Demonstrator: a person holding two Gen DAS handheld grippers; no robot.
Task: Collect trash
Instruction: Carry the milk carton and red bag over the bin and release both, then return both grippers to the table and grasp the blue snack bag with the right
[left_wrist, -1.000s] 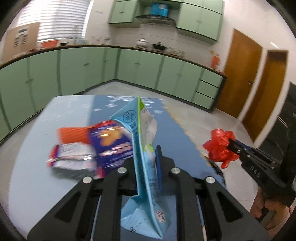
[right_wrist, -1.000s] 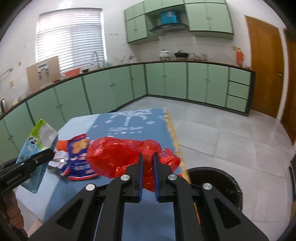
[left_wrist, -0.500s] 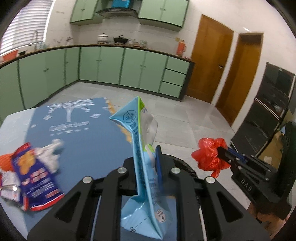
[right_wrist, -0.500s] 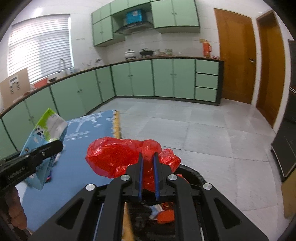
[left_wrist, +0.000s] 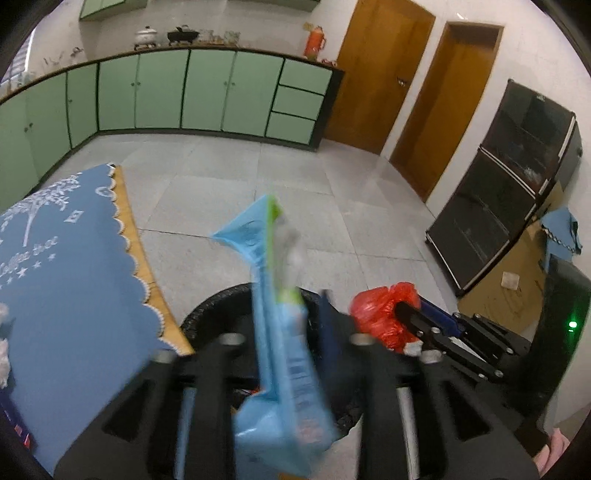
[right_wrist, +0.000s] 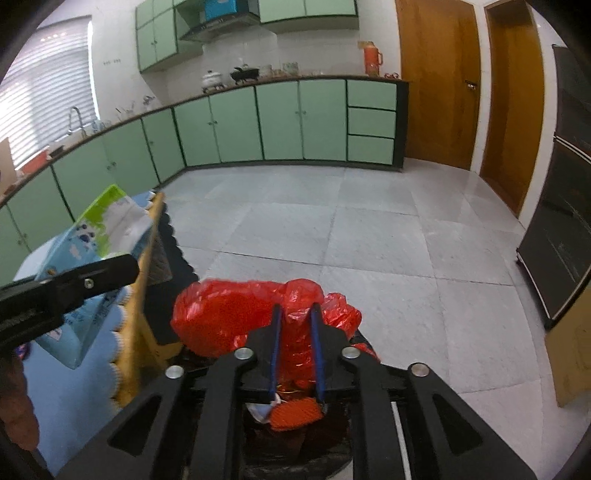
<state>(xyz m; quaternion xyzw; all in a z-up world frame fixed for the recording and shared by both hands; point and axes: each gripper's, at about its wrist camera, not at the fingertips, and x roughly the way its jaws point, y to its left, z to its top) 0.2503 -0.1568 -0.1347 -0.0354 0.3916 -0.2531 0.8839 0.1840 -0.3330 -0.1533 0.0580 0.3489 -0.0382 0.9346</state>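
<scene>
My left gripper (left_wrist: 295, 317) has parted jaws; the light blue milk pouch (left_wrist: 280, 354) is blurred between them, tilted over the black trash bin (left_wrist: 207, 314). The pouch and left gripper also show in the right wrist view (right_wrist: 92, 258). My right gripper (right_wrist: 295, 314) has its jaws a little apart around a crumpled red plastic bag (right_wrist: 236, 314), held over the bin, whose contents show below (right_wrist: 295, 413). The red bag also shows in the left wrist view (left_wrist: 380, 317).
The table with a blue cloth (left_wrist: 66, 295) lies left of the bin, its edge right beside the rim. More wrappers lie at its far left edge (left_wrist: 3, 354). Grey tiled floor, green cabinets (right_wrist: 280, 122), wooden doors (left_wrist: 373, 70) and a dark cabinet (left_wrist: 509, 184) surround.
Both grippers swung right from the table to above the bin. The left jaws have opened and the blue pouch is slipping, tilted and blurred. The right jaws have widened slightly on the red bag.
</scene>
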